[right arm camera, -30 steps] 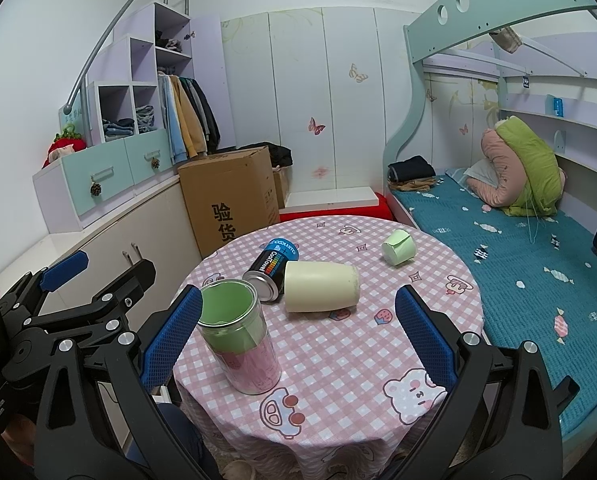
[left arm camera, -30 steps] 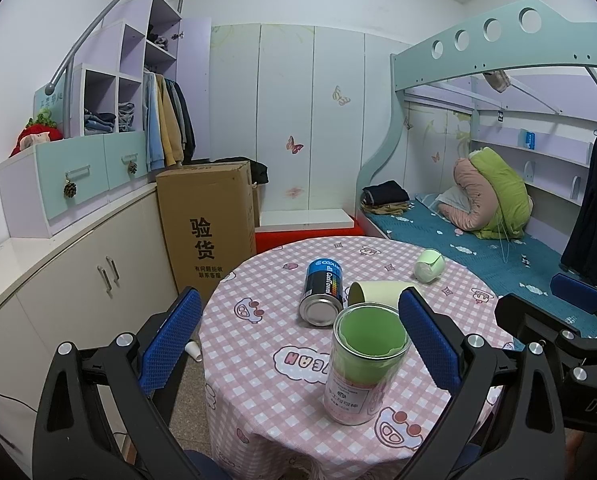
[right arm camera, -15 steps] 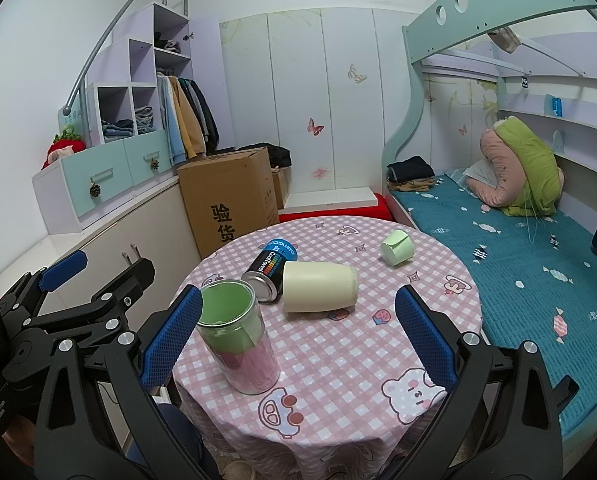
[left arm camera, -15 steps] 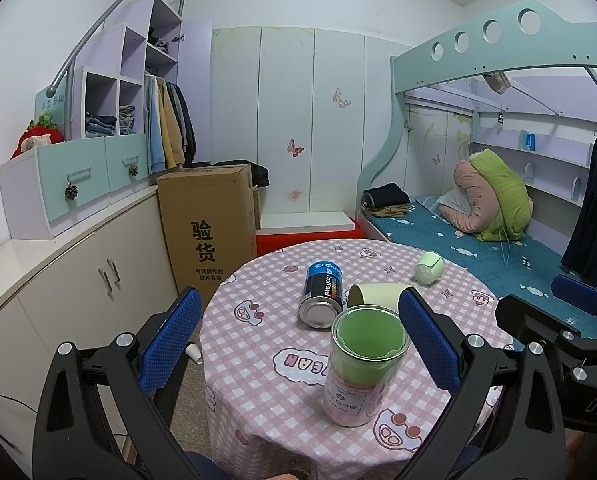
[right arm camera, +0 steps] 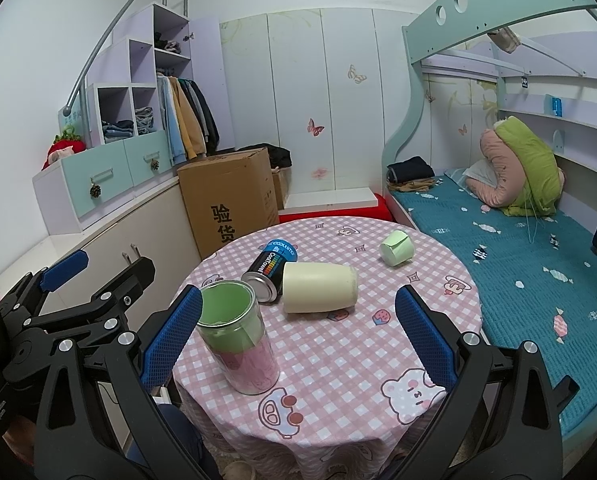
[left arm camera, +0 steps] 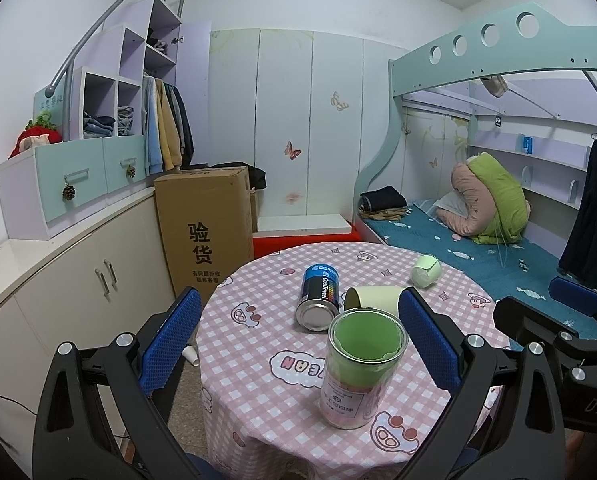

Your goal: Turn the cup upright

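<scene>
Pink checked cloth covers the round bench [right arm camera: 338, 364]; teal bunk bed [right arm camera: 510, 248] beyond it, cardboard box [right arm camera: 230, 204] behind. Cream cup [right arm camera: 318, 287] lies on its side mid-bench, touching the toppled blue can [right arm camera: 270, 268], near the upright green-lined jar [right arm camera: 238, 332]. Left gripper [left arm camera: 298, 344] and right gripper [right arm camera: 298, 336] hover, jaws wide apart, empty.

- The right gripper [right arm camera: 298, 328] hangs over the round table [right arm camera: 378, 344], jaws wide apart, holding nothing.
- A cream cup [right arm camera: 320, 287] lies on its side, touching a tipped blue can [right arm camera: 269, 270].
- A clear green-lined jar [right arm camera: 238, 338] stands upright near the left pad.
- The left gripper [right arm camera: 98, 276] shows at the left edge.
</scene>
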Motion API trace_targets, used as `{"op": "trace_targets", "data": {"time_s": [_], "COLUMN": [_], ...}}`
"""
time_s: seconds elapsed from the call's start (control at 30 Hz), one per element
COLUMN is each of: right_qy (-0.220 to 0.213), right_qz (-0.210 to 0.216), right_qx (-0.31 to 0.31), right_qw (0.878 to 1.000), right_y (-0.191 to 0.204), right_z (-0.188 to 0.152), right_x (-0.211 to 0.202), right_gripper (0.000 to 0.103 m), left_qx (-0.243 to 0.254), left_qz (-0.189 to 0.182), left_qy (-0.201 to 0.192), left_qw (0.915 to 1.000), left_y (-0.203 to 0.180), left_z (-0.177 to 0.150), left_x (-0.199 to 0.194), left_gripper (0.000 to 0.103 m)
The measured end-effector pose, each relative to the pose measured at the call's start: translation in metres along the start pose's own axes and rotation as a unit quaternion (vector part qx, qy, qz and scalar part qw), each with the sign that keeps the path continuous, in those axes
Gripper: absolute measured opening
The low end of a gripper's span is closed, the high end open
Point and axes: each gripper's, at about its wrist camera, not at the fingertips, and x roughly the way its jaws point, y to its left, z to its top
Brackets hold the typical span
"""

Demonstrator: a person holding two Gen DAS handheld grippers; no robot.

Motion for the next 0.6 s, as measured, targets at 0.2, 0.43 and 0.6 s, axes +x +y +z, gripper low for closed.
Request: {"op": "trace_targets", "data": {"time_s": [0.2, 0.43, 0.6], "right_qy": [-0.001, 0.0, -0.001], "right_qz": [0.0, -0.001, 0.0], "right_qx": [0.001, -0.001, 0.0], "right_qw": [1.0, 1.0, 1.0], "right_y": [-0.0007, 0.0001, -0.0018], "right_z": [-0.0001, 0.0033, 0.004], "right_x": [-0.0011, -0.0015, -0.0035], "right_gripper": [0.097, 0.097, 0.097], "left_qx": [-0.001, 0.001, 0.002], "left_qz": [-0.001, 0.006, 0.007], "left_qy": [0.0, -0.003, -0.005], "left_qw": [1.0, 1.0, 1.0], "left_y": [0.0004, -0.0003, -0.0002], "left_z": [-0.0004, 0.0, 0.001], "left_x": [-0.0003, -0.0001, -0.0005], "left_gripper": [0.095, 0.095, 0.095]}}
